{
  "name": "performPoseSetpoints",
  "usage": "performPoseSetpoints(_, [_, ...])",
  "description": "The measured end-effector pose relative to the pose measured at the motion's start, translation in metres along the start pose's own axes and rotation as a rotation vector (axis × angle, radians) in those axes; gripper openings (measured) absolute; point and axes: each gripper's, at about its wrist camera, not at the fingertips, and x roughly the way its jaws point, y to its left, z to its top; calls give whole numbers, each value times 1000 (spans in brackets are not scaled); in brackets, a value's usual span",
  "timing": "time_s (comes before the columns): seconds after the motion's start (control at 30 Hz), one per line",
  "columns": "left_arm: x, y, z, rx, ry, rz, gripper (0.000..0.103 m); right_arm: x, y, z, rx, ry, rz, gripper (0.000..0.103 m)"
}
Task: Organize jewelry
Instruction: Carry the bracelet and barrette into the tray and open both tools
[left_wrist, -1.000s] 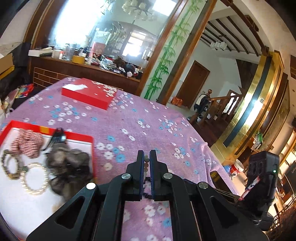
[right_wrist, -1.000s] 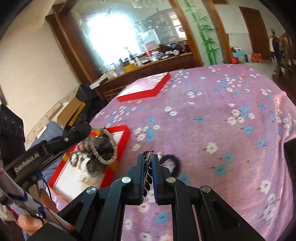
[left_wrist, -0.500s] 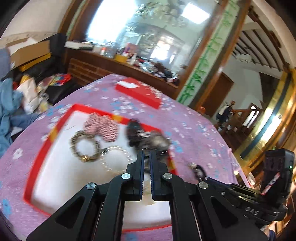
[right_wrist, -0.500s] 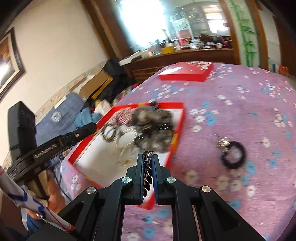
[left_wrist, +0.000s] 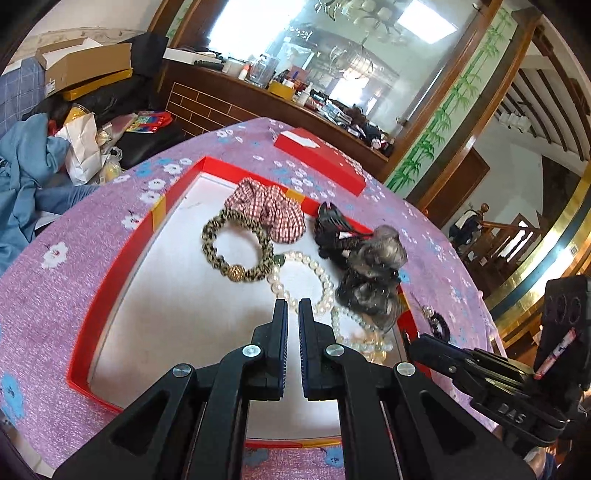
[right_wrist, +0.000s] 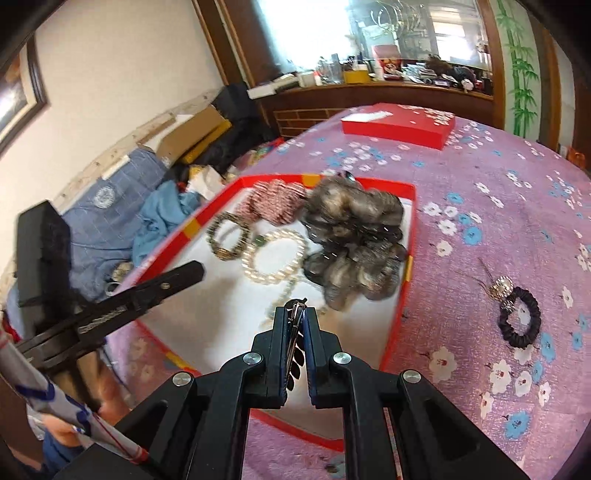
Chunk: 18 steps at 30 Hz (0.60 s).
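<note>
Purple floral tablecloth (right_wrist: 498, 221), red tray (right_wrist: 400, 295) beneath right tool (right_wrist: 296, 314) with hair clip (right_wrist: 294, 328).

A tray (right_wrist: 400, 295) of jewelry lies ahead of both tongs; a hair tie (right_wrist: 519, 323) rests on the surface to the tray's right.

Round surface (left_wrist: 92, 236) under purple cloth with white and blue flowers. Behind it a dark wood sideboard (left_wrist: 221, 99), cluttered on top, below a large wood-framed mirror (left_wrist: 332, 48) reflecting a chandelier. Bamboo painted on the panel (left_wrist: 436, 122) beside the mirror. Cream wall (right_wrist: 122, 74), framed picture (right_wrist: 18, 88) at far left. Open cardboard box (left_wrist: 81, 62), blue cloth (left_wrist: 26, 166) heaped low. Wooden staircase (left_wrist: 495, 240) at right. Bright daylight.
</note>
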Motion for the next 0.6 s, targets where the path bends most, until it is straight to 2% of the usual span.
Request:
performPoseSetpoints(0.1, [4,-3,-4,0,15,-7,5,7,-5,-2,17,19,-1,11])
performPoseSetpoints(0.17, [5,-6,-6,4,21,-11,5,6,-6,-2,24,19,1,18])
performPoseSetpoints(0.2, [4,-7,-6,7,21,-12,5,2,-9,-1,30,7,6,22])
performPoseSetpoints(0.4, [4,-20,-11,28,15,-22,6,-29,-26,6,74,-74,1,23])
performPoseSetpoints(0.6, [5,-61,-23,107,25,-73,8,-61,-83,7,195,-111,-55,25])
